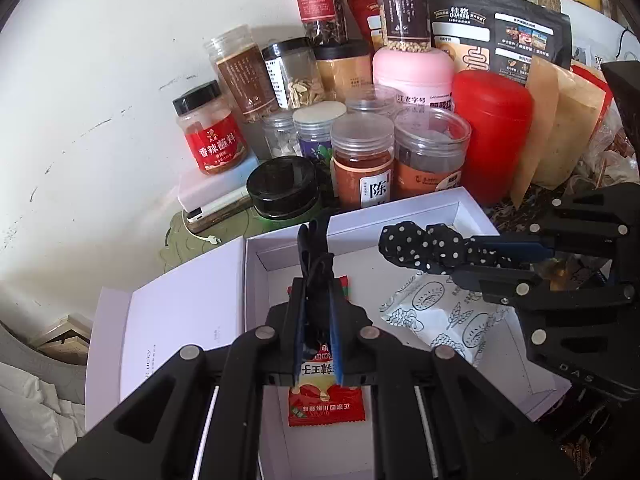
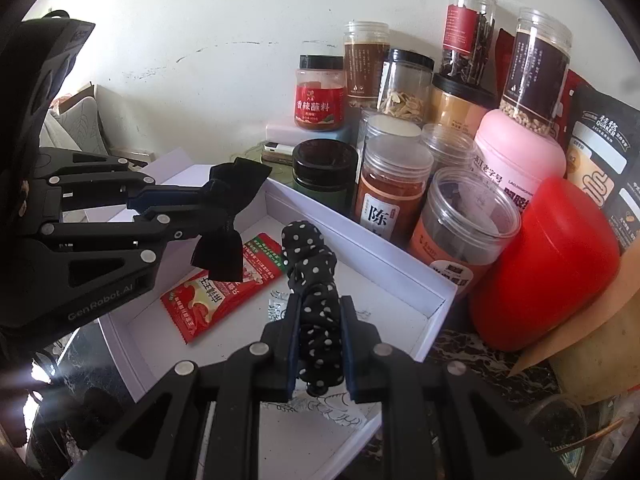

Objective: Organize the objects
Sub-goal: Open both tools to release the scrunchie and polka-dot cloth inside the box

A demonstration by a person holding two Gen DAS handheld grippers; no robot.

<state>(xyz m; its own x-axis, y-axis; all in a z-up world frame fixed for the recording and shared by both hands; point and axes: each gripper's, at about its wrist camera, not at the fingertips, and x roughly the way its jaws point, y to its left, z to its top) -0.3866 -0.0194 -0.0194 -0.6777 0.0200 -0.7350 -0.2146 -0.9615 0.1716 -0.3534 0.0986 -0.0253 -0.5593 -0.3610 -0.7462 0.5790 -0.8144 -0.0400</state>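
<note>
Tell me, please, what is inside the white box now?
Inside the white box lie a red snack packet and a white printed packet. The left gripper and right gripper cover parts of the floor, so more may be hidden.

Left tool [image 1: 316, 292] clamped on black bow [image 2: 228, 216], right tool [image 2: 320, 312] clamped on polka-dot scrunchie [image 2: 312, 264]

Black bow [image 2: 228, 216] and polka-dot scrunchie [image 2: 316, 304] held above open white box [image 2: 360, 248], red sachet [image 2: 224, 288] lying inside
</note>
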